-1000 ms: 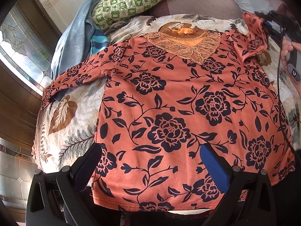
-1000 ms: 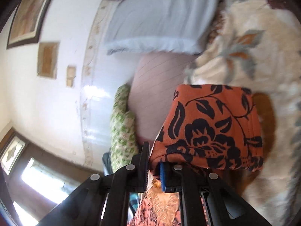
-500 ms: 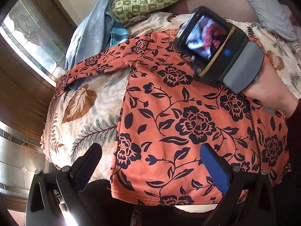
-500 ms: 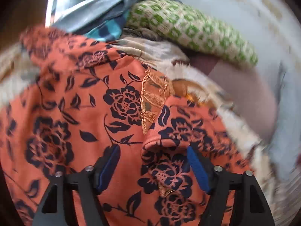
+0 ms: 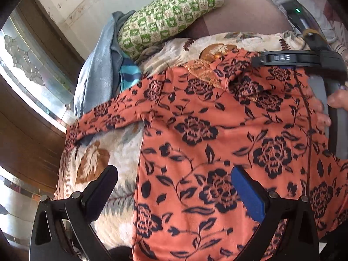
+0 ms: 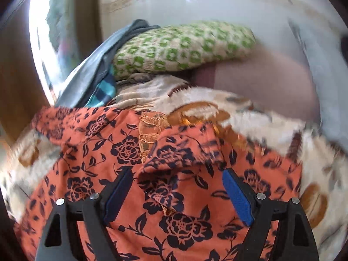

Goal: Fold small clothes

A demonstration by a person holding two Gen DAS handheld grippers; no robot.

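Orange cloth with dark blue flowers fills most of both views: it is a small long-sleeved top (image 5: 217,130) lying flat on a fluffy cream blanket (image 5: 121,150) with brown leaves on it. In the left wrist view, one sleeve (image 5: 108,117) stretches out to the left of the frame. The other sleeve (image 6: 180,150) is folded in over the chest, near the gold lace neck (image 5: 202,71).

The left gripper (image 5: 174,187) is at the bottom of its frame with its jaws spread wide. One finger is over the blanket and the other is over the top, and nothing is pinched.

The right gripper (image 6: 177,189) is at the bottom of its own frame. Its jaws have just been opening and now stand wide apart. The folded sleeve lies between them, but the blue pads (image 6: 237,198) do not press on it. In the left wrist view, a person's hand (image 5: 322,113) holds that gripper at the right edge of the frame.

At the top of both frames lie a green and white checked pillow (image 5: 169,17) and a blue-grey garment (image 5: 95,76) beside it.
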